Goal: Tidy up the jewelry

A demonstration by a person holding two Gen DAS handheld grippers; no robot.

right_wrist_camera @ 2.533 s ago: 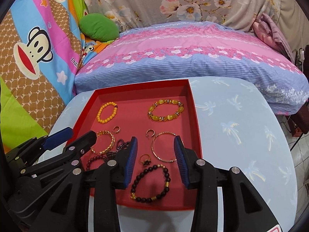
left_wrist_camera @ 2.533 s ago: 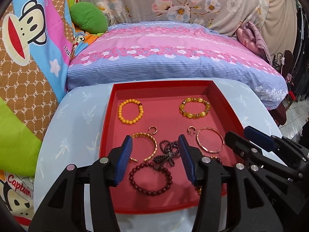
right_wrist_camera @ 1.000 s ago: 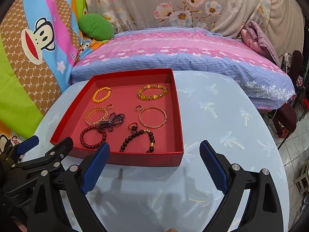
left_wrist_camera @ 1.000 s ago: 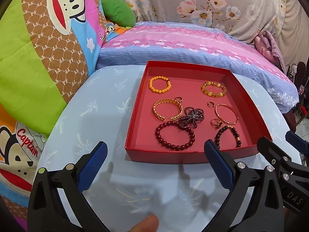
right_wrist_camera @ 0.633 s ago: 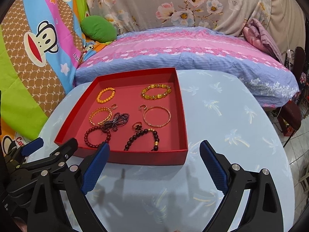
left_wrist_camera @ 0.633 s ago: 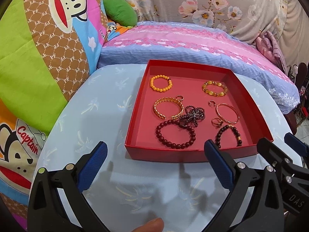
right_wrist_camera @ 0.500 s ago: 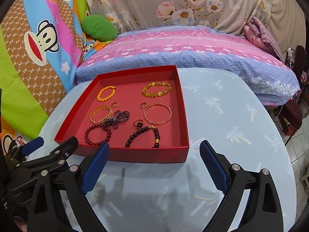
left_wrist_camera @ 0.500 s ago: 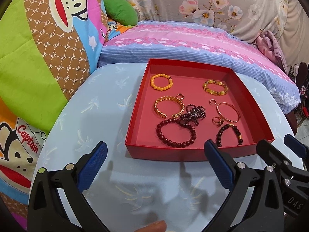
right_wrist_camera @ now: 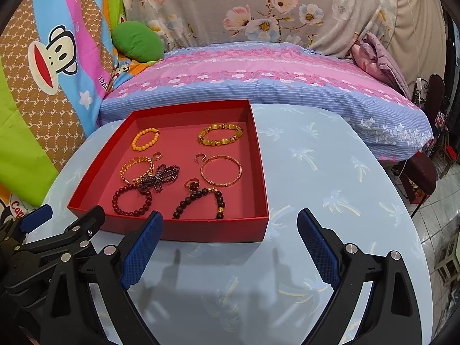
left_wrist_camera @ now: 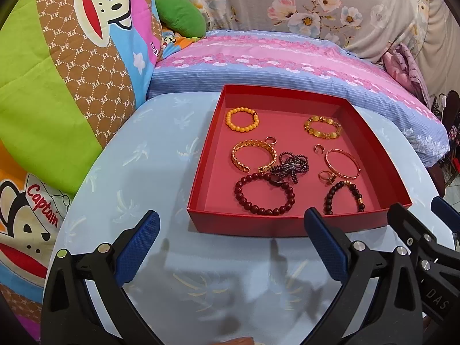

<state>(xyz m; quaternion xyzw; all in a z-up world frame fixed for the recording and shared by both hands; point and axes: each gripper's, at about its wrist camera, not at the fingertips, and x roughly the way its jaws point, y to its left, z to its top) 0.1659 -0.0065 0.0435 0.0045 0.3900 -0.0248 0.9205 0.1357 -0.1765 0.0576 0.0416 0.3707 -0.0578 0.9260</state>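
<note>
A red tray (left_wrist_camera: 247, 225) (right_wrist_camera: 201, 231) sits on the pale blue table. In it lie an orange bead bracelet (left_wrist_camera: 242, 119) (right_wrist_camera: 145, 139), a yellow stone bracelet (left_wrist_camera: 323, 128) (right_wrist_camera: 220, 135), a gold cuff (left_wrist_camera: 253, 155), a thin gold bangle (left_wrist_camera: 342, 163) (right_wrist_camera: 221, 170), a dark red bead bracelet (left_wrist_camera: 264, 194) (right_wrist_camera: 132, 199), a tangled dark bead strand (left_wrist_camera: 291, 166), a dark brown bead bracelet (left_wrist_camera: 343, 197) (right_wrist_camera: 199, 201) and small rings. My left gripper (left_wrist_camera: 231, 244) and right gripper (right_wrist_camera: 230, 244) are both wide open and empty, hovering over the table in front of the tray.
A pink and blue bed (right_wrist_camera: 258, 86) lies behind the table. Colourful cartoon cushions (left_wrist_camera: 57, 72) stand at the left. A green pillow (right_wrist_camera: 136, 41) sits at the back. The table's right half (right_wrist_camera: 330, 172) carries no objects; the floor drops off at right.
Both grippers have opened wide and pulled back from above the tray to in front of it. In the last half second they barely moved. The jewelry has not shifted.
</note>
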